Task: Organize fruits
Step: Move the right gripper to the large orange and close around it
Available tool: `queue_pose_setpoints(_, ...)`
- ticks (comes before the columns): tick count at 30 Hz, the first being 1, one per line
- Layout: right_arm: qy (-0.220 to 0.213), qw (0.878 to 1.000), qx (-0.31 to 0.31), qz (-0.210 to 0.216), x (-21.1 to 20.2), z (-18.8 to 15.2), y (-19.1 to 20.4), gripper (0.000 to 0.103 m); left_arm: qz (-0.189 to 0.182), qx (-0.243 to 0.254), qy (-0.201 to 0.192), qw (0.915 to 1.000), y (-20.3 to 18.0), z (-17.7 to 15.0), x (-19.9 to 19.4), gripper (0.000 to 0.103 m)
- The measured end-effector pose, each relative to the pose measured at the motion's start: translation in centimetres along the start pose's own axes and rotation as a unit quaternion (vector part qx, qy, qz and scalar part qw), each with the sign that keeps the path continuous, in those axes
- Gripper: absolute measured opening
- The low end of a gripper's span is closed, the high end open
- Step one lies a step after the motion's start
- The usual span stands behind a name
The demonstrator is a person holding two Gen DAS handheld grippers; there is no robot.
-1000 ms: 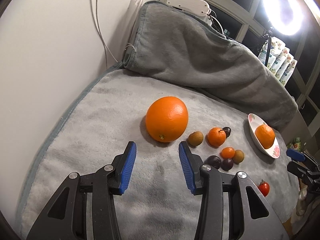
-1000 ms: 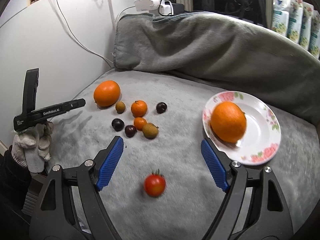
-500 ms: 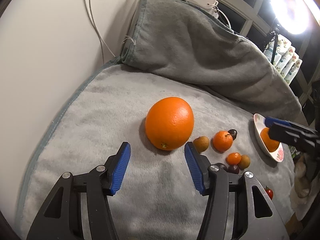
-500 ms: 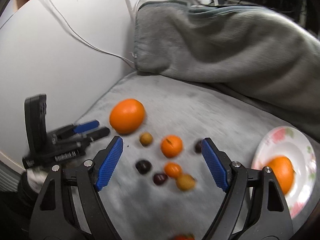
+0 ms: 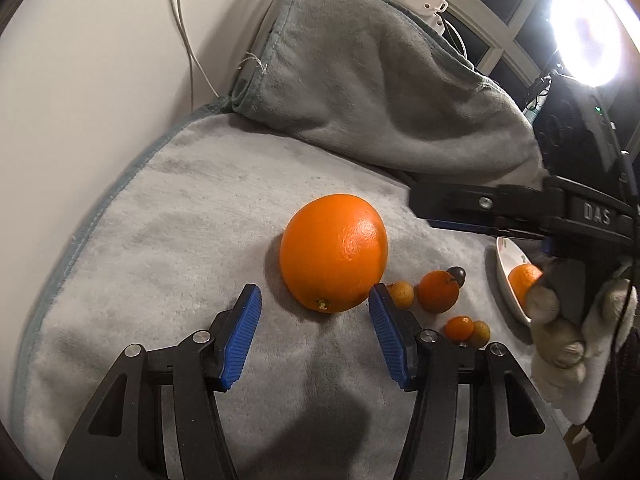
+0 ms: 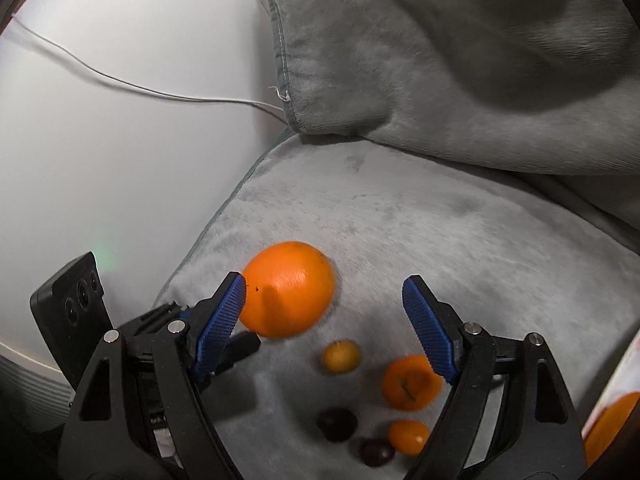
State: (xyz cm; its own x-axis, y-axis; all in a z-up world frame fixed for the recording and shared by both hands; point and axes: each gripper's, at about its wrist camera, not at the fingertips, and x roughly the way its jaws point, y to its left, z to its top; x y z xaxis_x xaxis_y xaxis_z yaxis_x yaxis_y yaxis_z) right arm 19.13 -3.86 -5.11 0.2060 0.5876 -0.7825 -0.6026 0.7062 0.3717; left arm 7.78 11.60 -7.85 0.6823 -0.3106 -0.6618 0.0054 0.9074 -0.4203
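A white floral plate [image 5: 505, 276] is half hidden behind a gloved hand [image 5: 568, 320]. In the right wrist view, a large orange [image 6: 288, 288] is motion-blurred, and a second orange [image 6: 608, 428] is cut off by the frame edge.

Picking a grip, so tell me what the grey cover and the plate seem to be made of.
Grey cover: looks like plush fleece, matte, with brushed nap and a stitched hem. Plate: probably glazed ceramic, white and glossy with a floral print, though melamine is possible.

left hand-held gripper [image 5: 314, 334]: open | right hand-held gripper [image 6: 324, 326]: apparently open, blurred
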Motion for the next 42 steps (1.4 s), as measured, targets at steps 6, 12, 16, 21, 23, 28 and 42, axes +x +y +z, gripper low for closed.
queue_pose_setpoints(6, 0.014, 1.0, -0.007, 0.01, 1.1, 0.6, 0.5, 0.083, -0.013, 0.001, 0.006, 0.9999, -0.2, 0.1, 0.3, 0.054)
queue_pose_setpoints(12, 0.027, 0.999, -0.014, 0.016, 2.0, 0.7, 1.4, 0.083, -0.018, 0.004, 0.011, 0.9998, -0.2, 0.2, 0.7, 0.054)
queue_pose_setpoints(16, 0.036, 0.999, -0.007, 0.021, 2.6, 0.9, 1.3, 0.083, -0.021, 0.004, 0.014, 0.9997, -0.2, 0.4, 1.0, 0.054)
queue_pose_setpoints(21, 0.045, 0.998, 0.003, 0.035, 3.1, 0.8, 1.1, 0.083, -0.022, 0.006, 0.02, 0.9995, -0.1, 0.3, 1.4, 0.053)
queue_pose_setpoints(23, 0.049, 0.998, 0.002, 0.038, 3.4, 0.7, 1.2, 0.083, -0.023, 0.007, 0.021, 0.9995, -0.1, 0.3, 1.6, 0.052)
queue_pose_setpoints(28, 0.058, 0.997, 0.012, 0.05, 3.9, 0.7, 1.1, 0.076, -0.029, 0.009, 0.023, 0.9993, 0.0, 0.4, 1.8, 0.049)
queue_pose_setpoints(42, 0.056, 0.996, 0.038, 0.064, 3.4, 0.3, 0.8, 0.069, -0.023, 0.019, 0.015, 0.9994, -0.7, 0.1, 1.0, 0.048)
